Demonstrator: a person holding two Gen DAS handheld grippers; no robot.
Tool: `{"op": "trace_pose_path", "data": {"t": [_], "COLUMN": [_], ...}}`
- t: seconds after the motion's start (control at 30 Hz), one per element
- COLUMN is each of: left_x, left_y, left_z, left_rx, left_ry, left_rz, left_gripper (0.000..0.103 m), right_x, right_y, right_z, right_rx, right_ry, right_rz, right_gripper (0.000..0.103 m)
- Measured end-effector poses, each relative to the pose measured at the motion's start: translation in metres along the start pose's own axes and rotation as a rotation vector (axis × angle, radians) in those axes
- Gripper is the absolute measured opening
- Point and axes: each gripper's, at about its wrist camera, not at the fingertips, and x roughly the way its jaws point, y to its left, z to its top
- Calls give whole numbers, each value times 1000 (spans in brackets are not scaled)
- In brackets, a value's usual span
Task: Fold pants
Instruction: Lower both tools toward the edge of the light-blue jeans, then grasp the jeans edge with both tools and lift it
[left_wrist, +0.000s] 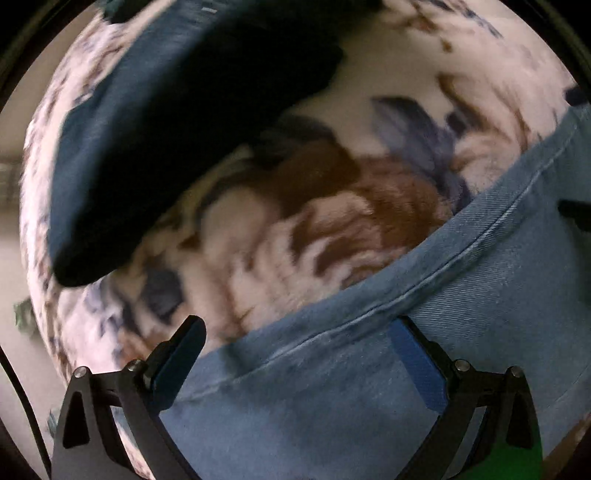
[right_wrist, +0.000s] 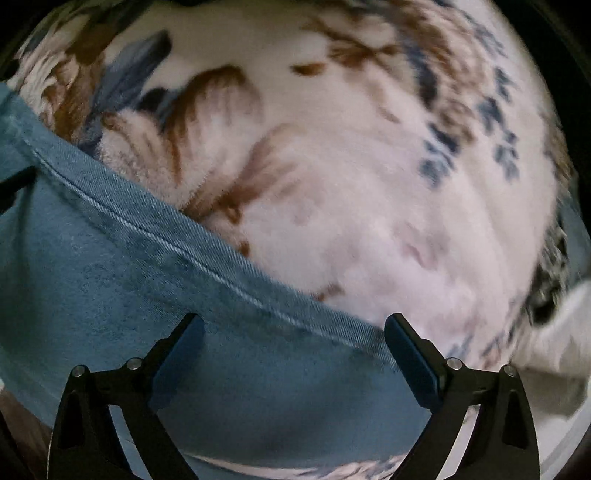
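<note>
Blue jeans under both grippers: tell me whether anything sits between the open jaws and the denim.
Nothing visible does. The left gripper and right gripper both stand open right over the blue jeans, which lie bare on the floral blanket. A second dark-blue garment lies apart, farther up the blanket, in the left wrist view.

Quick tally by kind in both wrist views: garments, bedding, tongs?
Blue denim pants: 1
Dark garment on blue fabric: 1
Floral fleece blanket: 1
Tongs: 2, left tongs and right tongs, both open
Total: 5
</note>
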Motion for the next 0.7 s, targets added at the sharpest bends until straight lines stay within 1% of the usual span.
{"op": "trace_pose_path", "data": {"t": [0.03, 0.07, 0.1, 0.13, 0.17, 0.2, 0.23, 0.27, 0.3, 0.33, 0.4, 0.57, 0.63, 0.7], "left_x": [1, 1, 0, -3, -6, -10, -14, -19, -24, -30, -45, -96, -114, -132], "left_y": [0, 1, 2, 2, 0, -2, -3, -3, 0, 2, 10, 25, 27, 26], "left_z": [1, 2, 3, 3, 3, 4, 4, 4, 3, 2, -2, -19, -33, -60], "left_rx": [8, 15, 17, 20, 39, 54, 56, 46, 29, -7, -70, -230, -288, -354], "left_ry": [-7, -16, -18, -23, -31, -40, -49, -56, -61, -74, -98, -163, -184, -208], "left_rz": [-20, -64, -124, -157, -169, -172, -167, -165, -168, -176, -189, -208, -216, -227], "left_gripper": [94, 75, 65, 52, 35, 28, 18, 11, 10, 9, 7, 7, 7, 7], "right_x": [2, 3, 3, 1, -1, -5, -8, -12, -16, -20, -31, -60, -72, -83], "right_y": [-1, -3, -6, -9, -11, -15, -18, -22, -26, -26, -30, -37, -36, -29], "right_z": [1, 2, 1, 1, -1, -5, -7, -11, -14, -21, -36, -71, -92, -117], "right_rx": [-8, -5, 7, 17, 24, 40, 58, 72, 89, 102, 143, 211, 237, 255], "right_ry": [-10, -16, -31, -46, -63, -85, -99, -113, -127, -139, -176, -260, -297, -334], "right_rz": [30, 53, 93, 107, 116, 112, 120, 132, 140, 149, 172, 168, 166, 160], "right_gripper": [88, 77, 71, 58, 42, 34, 23, 18, 17, 14, 13, 10, 9, 9]}}
